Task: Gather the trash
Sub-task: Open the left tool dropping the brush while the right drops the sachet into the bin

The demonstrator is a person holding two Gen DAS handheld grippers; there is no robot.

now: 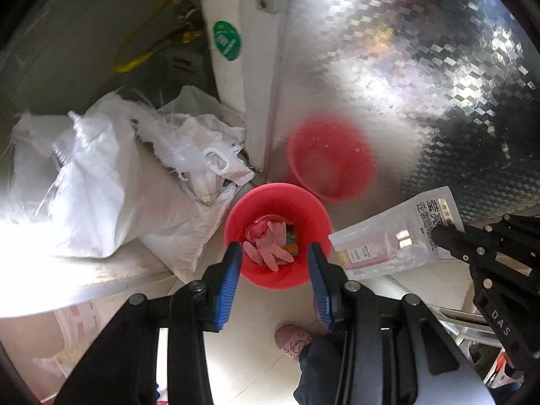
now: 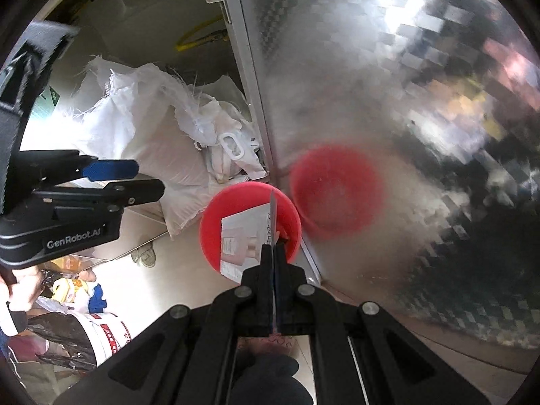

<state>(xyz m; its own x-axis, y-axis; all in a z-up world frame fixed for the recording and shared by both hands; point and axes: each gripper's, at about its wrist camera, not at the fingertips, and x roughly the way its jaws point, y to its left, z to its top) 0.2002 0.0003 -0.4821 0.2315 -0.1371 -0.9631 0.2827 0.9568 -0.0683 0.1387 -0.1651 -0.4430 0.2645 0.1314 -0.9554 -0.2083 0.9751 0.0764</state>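
Observation:
A red trash bin (image 1: 305, 271) stands on the floor against a shiny metal cabinet; it also shows in the right wrist view (image 2: 216, 219). Inside lie pink gloves (image 1: 270, 244) and colourful scraps. My left gripper (image 1: 275, 266) is open and empty, held above the bin; it shows at the left of the right wrist view (image 2: 138, 177). My right gripper (image 2: 272, 248) is shut on a clear plastic package (image 1: 391, 236) with printed text, held over the bin's right rim; the package shows edge-on and flat in the right wrist view (image 2: 241, 239).
White woven sacks and plastic bags (image 1: 111, 182) are piled left of the bin. The patterned metal cabinet door (image 1: 422, 84) reflects the bin. A slippered foot (image 1: 292, 339) stands below. A white bucket (image 2: 104, 337) and clutter sit at lower left.

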